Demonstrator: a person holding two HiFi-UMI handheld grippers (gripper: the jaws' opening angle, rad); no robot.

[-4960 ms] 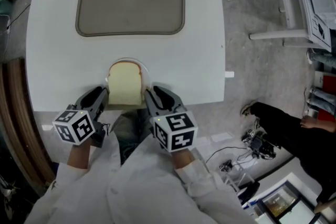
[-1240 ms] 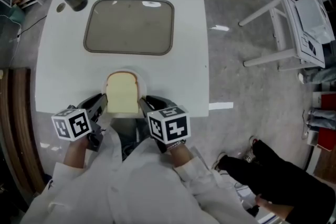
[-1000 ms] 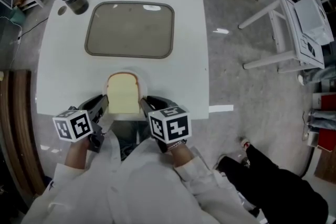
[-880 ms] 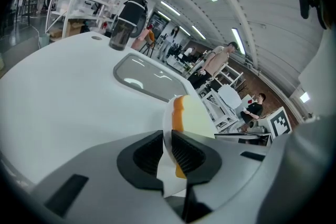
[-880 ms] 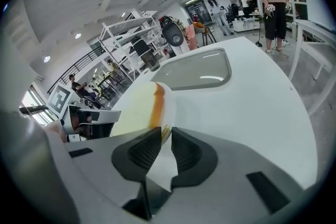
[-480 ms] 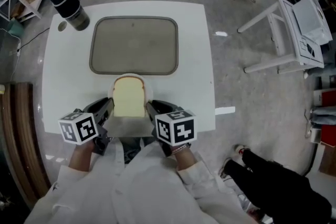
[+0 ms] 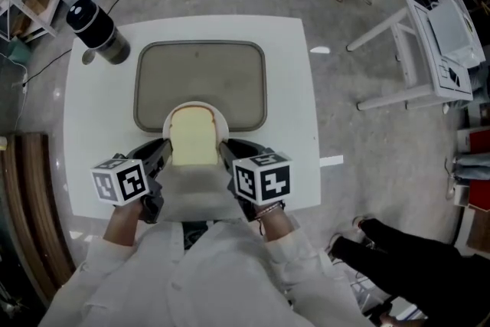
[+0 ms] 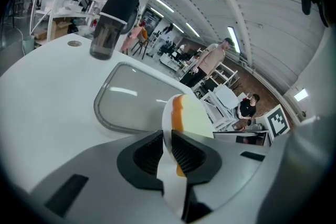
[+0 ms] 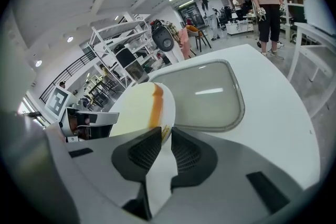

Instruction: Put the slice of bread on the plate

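Note:
A slice of bread [image 7: 193,144] with a tan crust lies on a small white plate [image 7: 220,119]. The plate is held between both grippers, above the near edge of the grey tray [image 7: 200,65]. My left gripper [image 7: 163,152] is shut on the plate's left rim and my right gripper [image 7: 224,152] is shut on its right rim. In the left gripper view the plate [image 8: 167,118] runs edge-on between the jaws, with the bread [image 8: 193,119] behind it. The right gripper view shows the rim [image 9: 169,113] pinched and the bread [image 9: 134,113] on top.
The white table [image 7: 295,126] carries the tray and a dark tumbler [image 7: 96,31] at its far left corner. White furniture [image 7: 429,34] stands on the floor to the right. A person in black [image 7: 413,256] is at the lower right.
The plate with the bread, still held by both grippers, has travelled forward from the table's near edge to over the tray's near rim.

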